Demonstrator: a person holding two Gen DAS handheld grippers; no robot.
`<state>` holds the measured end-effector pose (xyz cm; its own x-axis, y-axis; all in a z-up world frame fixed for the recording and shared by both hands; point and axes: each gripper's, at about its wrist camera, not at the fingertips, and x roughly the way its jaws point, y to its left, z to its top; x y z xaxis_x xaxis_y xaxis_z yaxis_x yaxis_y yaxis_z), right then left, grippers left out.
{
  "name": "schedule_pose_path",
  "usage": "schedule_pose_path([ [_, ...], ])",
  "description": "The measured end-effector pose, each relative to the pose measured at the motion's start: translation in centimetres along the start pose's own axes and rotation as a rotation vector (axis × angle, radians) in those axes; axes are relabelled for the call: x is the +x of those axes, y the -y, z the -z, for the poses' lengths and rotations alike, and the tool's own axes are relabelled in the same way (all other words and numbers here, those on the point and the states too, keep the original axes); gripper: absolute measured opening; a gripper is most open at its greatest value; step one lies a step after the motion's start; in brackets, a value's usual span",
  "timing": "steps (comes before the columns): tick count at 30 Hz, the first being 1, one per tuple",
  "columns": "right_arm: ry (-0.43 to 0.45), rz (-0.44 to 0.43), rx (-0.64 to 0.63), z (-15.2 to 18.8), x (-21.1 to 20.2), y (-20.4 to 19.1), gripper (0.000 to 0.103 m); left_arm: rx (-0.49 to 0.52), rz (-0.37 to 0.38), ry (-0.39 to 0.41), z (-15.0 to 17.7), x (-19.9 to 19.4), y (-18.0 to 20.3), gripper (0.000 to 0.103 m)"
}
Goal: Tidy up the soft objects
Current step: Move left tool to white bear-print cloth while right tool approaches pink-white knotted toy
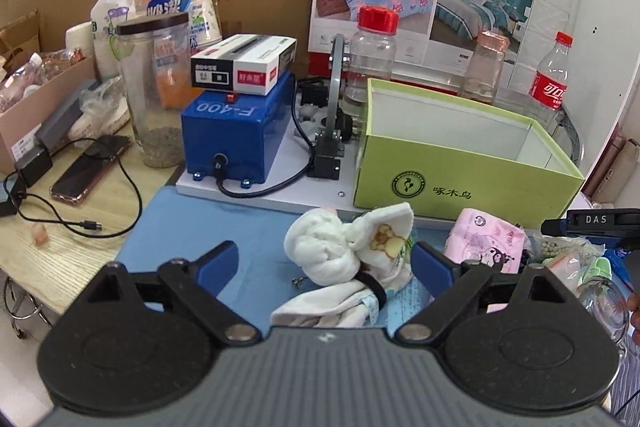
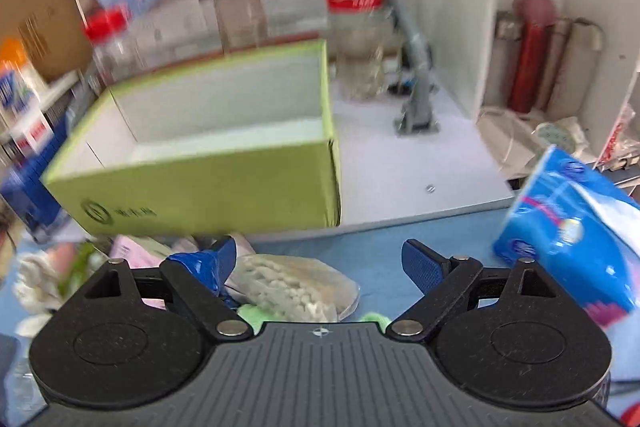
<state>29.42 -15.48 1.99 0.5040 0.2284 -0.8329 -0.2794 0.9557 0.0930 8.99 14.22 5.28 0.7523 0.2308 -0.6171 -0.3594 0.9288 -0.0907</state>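
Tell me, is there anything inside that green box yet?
No, the green box shows only its bare white inside, and the white cloth bundle lies outside on the blue mat.

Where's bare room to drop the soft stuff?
The green box is empty inside. Blue mat is bare left of the white towel. Right of the towel it's crowded: pink pack, bead bag.

1. The right gripper [image 2: 316,261] is seen with its blue fingers [image 2: 420,263] spread wide apart, nothing clamped.
2. A clear bag of whitish pellets [image 2: 296,287] is found just below and between them, on the blue mat [image 2: 420,231].
3. The green box [image 2: 224,187] is parked behind, open top, white inside, pretty blurred.
4. A blue tissue pack [image 2: 568,227] is propped at the right.
5. A red-labelled bottle [image 2: 356,27] is stood behind the box on the white worktop [image 2: 400,179].
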Motion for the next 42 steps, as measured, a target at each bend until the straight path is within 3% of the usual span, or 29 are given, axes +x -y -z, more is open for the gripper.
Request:
schedule_pose_path([
  [1, -0.022, -0.024, 0.027, 0.0, 0.5, 0.7, 0.077, 0.002, -0.001, -0.002, 0.0, 0.1, -0.1, 0.092],
  [3, -0.023, 0.037, 0.043, -0.6, 0.7, 1.3, 0.077, -0.002, 0.004, -0.005, 0.0, 0.4, -0.1, 0.092],
  [8, 0.001, 0.184, 0.095, 2.0, -1.2, 4.1, 0.077, -0.018, 0.028, -0.017, 0.1, 0.8, -0.3, 0.092],
  [11, 0.004, 0.160, 0.184, 4.3, -3.1, 6.5, 0.077, -0.016, 0.033, -0.016, 0.4, 0.8, -0.2, 0.092],
  [15, 0.024, 0.200, 0.225, 6.5, -5.6, 7.7, 0.077, -0.005, 0.022, -0.004, 0.3, 0.2, -1.1, 0.092],
  [17, 0.052, 0.192, 0.243, 8.2, -7.0, 7.9, 0.077, -0.005, 0.011, 0.017, -0.4, -0.1, -2.1, 0.092],
  [20, 0.171, 0.123, 0.325, 9.1, -9.3, 8.3, 0.077, 0.007, 0.032, -0.002, -2.3, 0.9, -3.4, 0.092],
  [24, 0.275, 0.060, 0.392, 9.8, -11.1, 7.8, 0.077, 0.107, 0.189, -0.123, -3.7, 4.2, -2.9, 0.092],
  [28, 0.280, 0.031, 0.415, 10.6, -10.9, 7.9, 0.077, 0.143, 0.258, -0.190, -3.7, 7.3, -0.6, 0.092],
  [31, 0.256, 0.017, 0.430, 10.6, -10.5, 8.0, 0.077, 0.191, 0.132, -0.225, -3.3, 10.2, 0.7, 0.092],
  [35, 0.241, 0.015, 0.428, 11.0, -10.5, 8.1, 0.077, 0.124, -0.016, -0.190, -2.9, 10.0, -2.9, 0.092],
  [39, 0.253, 0.016, 0.447, 11.0, -10.5, 8.3, 0.077, 0.015, -0.056, -0.188, -2.2, 8.0, -7.8, 0.092],
  [42, 0.268, 0.001, 0.451, 10.8, -10.7, 8.1, 0.077, -0.036, -0.040, -0.148, -2.3, 5.7, -9.6, 0.092],
])
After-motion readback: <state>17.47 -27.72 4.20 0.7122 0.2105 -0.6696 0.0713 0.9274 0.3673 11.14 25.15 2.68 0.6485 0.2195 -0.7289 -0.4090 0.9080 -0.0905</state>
